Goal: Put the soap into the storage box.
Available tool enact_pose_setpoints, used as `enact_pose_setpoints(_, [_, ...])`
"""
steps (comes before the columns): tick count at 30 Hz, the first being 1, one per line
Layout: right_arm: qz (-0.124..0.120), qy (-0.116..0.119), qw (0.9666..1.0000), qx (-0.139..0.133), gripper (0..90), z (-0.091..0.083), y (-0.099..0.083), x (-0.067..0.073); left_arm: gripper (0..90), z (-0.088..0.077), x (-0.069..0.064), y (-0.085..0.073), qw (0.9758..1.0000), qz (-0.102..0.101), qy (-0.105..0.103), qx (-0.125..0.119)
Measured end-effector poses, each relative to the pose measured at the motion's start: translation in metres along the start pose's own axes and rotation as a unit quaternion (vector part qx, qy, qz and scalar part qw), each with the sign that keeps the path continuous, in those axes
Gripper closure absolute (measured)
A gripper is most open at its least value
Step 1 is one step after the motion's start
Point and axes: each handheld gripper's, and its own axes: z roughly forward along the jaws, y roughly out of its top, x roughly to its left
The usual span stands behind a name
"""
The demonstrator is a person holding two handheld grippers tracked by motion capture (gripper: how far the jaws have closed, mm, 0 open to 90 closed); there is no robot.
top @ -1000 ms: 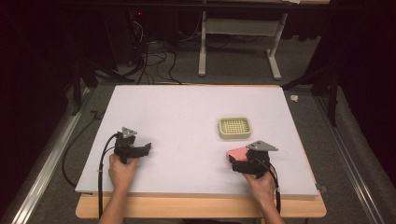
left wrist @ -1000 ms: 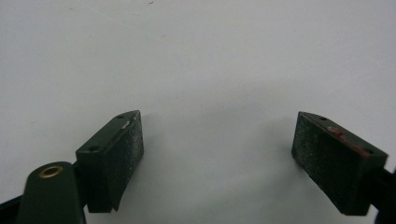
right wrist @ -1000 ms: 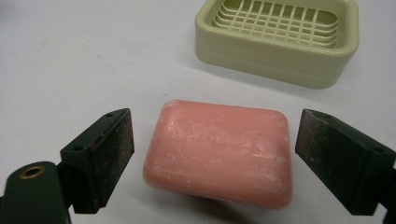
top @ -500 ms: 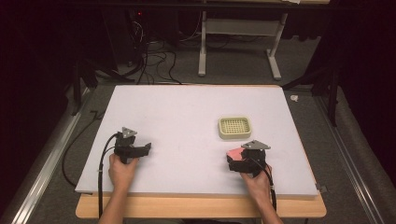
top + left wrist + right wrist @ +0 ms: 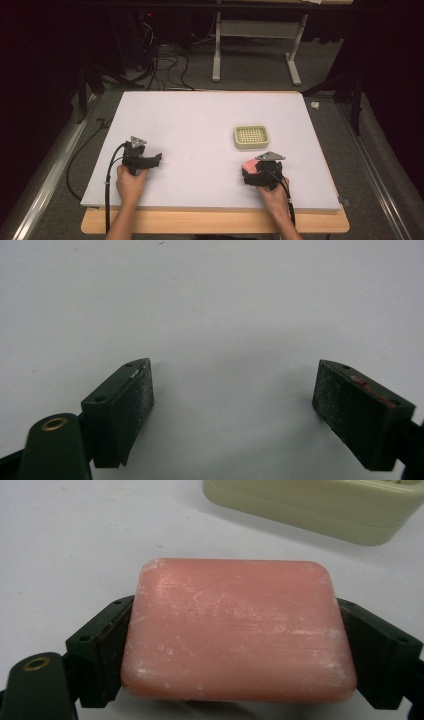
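Note:
A pink bar of soap (image 5: 240, 630) sits between the jaws of my right gripper (image 5: 235, 605), which press on its two short sides. In the high view the soap (image 5: 249, 165) and right gripper (image 5: 255, 171) are low over the white table near the front right. Whether the soap touches the table I cannot tell. A pale green soap dish (image 5: 251, 136) with a grid top stands just beyond; its side wall (image 5: 320, 510) shows ahead of the soap. My left gripper (image 5: 157, 159) rests at the front left, and its jaws (image 5: 235, 377) stand wide apart over bare table.
The white table top (image 5: 200, 125) ends at a wooden front edge (image 5: 215, 220) close to both hands. Cables (image 5: 107, 180) trail off the left side. A metal stand (image 5: 255, 45) and wiring lie on the floor beyond the table.
My right gripper, with the soap in it, has shifted slightly to the left. The left gripper has stayed still.

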Motion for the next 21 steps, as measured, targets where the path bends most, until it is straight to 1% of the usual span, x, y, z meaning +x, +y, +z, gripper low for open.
enact_pose_setpoints(9, [-0.003, 0.002, 1.0, -0.002, 13.1, 0.0001, -0.0001, -0.0007, 17.1, 0.0, 0.0, 0.0, 1.0, 0.0, 0.0, 0.0])
enact_pose_setpoints(13, [-0.006, 0.003, 1.0, 0.002, 13.2, 0.0001, 0.0011, -0.0008, 17.1, 0.0, 0.0001, 0.0, 1.0, 0.0, 0.0, 0.0])
enact_pose_setpoints(16, [-0.009, 0.007, 0.9999, 0.006, 13.4, 0.0002, 0.0027, -0.0011, 17.1, 0.0, 0.0001, 0.0, 1.0, 0.0, 0.0, 0.0])
enact_pose_setpoints(21, [-0.008, 0.017, 0.9998, 0.004, 13.5, -0.0005, 0.0025, -0.0012, 17.1, 0.0, 0.0001, 0.0, 1.0, 0.0, 0.0, 0.0])
